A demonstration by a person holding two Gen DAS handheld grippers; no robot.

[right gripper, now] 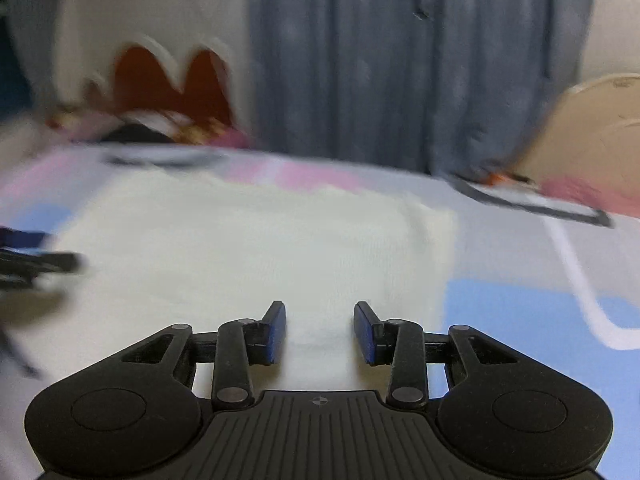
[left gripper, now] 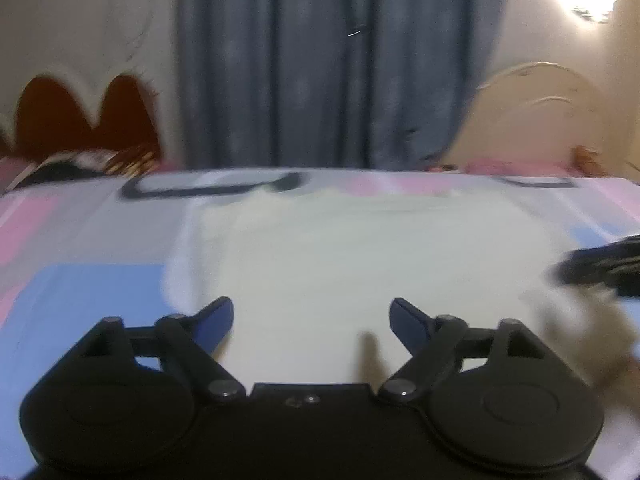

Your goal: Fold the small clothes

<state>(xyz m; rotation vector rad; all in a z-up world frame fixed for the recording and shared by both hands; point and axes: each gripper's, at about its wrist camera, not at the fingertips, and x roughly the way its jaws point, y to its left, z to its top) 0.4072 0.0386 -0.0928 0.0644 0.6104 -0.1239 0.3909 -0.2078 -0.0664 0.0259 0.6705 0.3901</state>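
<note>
A white small garment (left gripper: 360,256) lies spread flat on the bed; it also shows in the right wrist view (right gripper: 240,248). My left gripper (left gripper: 312,320) is open wide and empty, just above the garment's near left part. My right gripper (right gripper: 320,328) is open and empty, over the garment's near right part. The right gripper shows blurred at the right edge of the left wrist view (left gripper: 604,268). The left gripper shows blurred at the left edge of the right wrist view (right gripper: 36,264). Both views are motion-blurred.
The bedsheet (left gripper: 80,288) has pink, blue and grey blocks with dark outlined rectangles (left gripper: 208,186). A grey-blue curtain (left gripper: 320,72) hangs behind the bed. A red scalloped headboard (left gripper: 80,116) and patterned pillow stand far left, a beige headboard (left gripper: 540,120) far right.
</note>
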